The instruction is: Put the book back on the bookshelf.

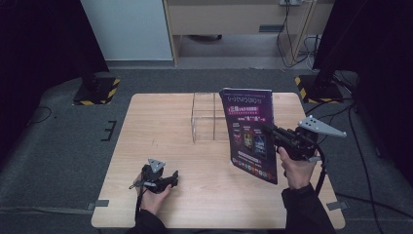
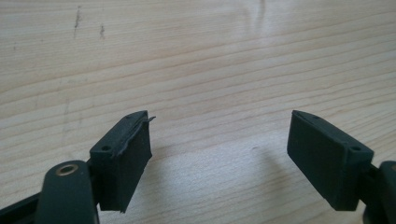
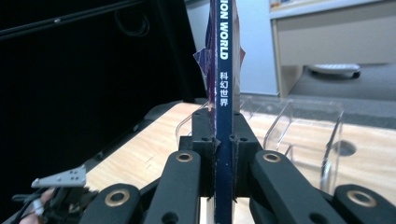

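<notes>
My right gripper is clamped on a magazine, jaws closed flat on both faces near the spine edge. In the high view the magazine stands upright off the table, dark purple cover facing me, at about 3 o'clock from table centre. Its top edge overlaps the right end of the clear acrylic rack, which sits at roughly 12 o'clock from table centre; I cannot tell whether magazine and rack touch.

In the right gripper view the magazine shows spine-on, a narrow dark blue strip with white lettering rising straight toward 12 o'clock between my two black jaws. The clear rack lies behind it toward 2 o'clock, with its dividers upright.

My left gripper rests low on the table at about 7 o'clock from centre, well apart from the magazine. In the left gripper view its jaws stand wide apart, with bare wood grain of the table between them and nothing held. My left gripper also appears at 8 o'clock in the right gripper view.
</notes>
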`<state>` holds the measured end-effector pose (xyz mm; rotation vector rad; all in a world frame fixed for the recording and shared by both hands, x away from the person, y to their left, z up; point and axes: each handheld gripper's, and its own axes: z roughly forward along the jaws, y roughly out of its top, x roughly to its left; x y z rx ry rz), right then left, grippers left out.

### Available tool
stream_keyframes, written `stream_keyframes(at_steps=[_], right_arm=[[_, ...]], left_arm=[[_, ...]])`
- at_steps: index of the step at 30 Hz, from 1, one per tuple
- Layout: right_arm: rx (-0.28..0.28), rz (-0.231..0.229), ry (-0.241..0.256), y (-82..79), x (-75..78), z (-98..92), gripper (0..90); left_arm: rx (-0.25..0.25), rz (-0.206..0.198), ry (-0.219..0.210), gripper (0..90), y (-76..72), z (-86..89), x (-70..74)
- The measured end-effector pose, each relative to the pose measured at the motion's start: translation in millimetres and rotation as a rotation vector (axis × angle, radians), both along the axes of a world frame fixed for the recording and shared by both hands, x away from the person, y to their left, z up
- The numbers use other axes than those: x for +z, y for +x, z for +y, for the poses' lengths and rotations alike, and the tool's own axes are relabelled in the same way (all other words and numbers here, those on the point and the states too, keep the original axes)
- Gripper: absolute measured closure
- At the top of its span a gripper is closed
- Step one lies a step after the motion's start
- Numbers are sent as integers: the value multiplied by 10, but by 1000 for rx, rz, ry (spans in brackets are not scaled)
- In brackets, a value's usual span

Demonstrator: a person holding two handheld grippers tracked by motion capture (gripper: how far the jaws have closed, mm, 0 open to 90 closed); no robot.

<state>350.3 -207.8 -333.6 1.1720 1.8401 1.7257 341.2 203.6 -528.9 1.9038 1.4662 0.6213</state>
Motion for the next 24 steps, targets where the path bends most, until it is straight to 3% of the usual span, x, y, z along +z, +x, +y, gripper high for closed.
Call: stream_keyframes(at_steps=[11, 24], right_arm=[[-76, -74, -8, 96, 233, -48, 843], [-160, -126, 4, 270, 326, -82, 843]], left_arm=[[0, 21, 18, 192, 20, 28, -43], [12, 17, 27, 114, 38, 26, -67]])
